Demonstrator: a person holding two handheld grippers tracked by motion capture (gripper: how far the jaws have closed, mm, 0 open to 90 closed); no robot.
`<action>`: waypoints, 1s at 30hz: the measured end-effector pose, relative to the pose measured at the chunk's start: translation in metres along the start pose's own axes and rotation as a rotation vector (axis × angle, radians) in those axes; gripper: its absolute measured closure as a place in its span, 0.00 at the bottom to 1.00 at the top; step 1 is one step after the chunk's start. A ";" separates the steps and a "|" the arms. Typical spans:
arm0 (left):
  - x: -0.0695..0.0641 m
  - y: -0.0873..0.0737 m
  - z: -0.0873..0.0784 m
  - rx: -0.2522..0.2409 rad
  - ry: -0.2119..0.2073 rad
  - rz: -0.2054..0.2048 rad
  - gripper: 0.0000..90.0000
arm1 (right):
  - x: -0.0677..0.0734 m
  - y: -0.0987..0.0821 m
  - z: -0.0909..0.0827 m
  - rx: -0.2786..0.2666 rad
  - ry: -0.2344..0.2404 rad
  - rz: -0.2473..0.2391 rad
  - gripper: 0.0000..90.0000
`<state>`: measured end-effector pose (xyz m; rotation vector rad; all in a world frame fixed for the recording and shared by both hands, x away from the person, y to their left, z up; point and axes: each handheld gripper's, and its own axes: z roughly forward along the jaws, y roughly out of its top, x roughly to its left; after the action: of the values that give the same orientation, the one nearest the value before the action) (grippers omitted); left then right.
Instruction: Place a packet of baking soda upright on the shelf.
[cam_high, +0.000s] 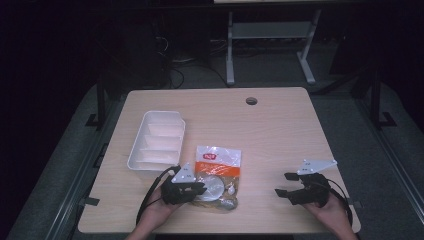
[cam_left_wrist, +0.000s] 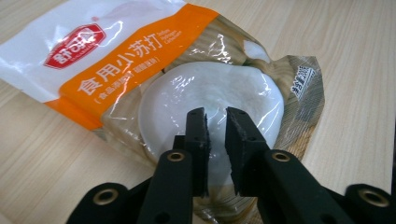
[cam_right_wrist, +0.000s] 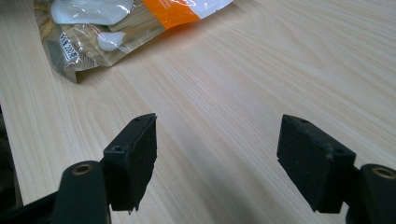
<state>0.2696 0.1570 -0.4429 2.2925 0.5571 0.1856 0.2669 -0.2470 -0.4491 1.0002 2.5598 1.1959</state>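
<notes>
High view dim overall: surroundings near black, table lit evenly from above, image soft and grainy. Both gripper views brighter, sharper. Specular glare on plastic bag in left gripper view. Soft shadows under jaws on wood in right gripper view.

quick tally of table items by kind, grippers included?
Bag of baking soda: 1
White divided tray: 1
Grippers: 2, left gripper on the bag, right gripper open over bare table
Total: 4
</notes>
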 end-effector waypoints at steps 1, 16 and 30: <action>0.000 0.000 0.000 -0.003 -0.001 0.000 0.88 | 0.000 0.000 0.000 0.000 0.000 0.000 0.31; 0.000 -0.002 0.006 -0.007 0.005 -0.003 0.99 | 0.004 0.025 0.016 -0.025 0.034 0.016 0.30; 0.000 -0.003 0.006 -0.010 0.005 0.000 1.00 | -0.007 0.078 0.058 0.044 0.062 0.059 0.30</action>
<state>0.2700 0.1546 -0.4493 2.2833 0.5576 0.1934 0.3346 -0.1788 -0.4327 1.0708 2.6323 1.2085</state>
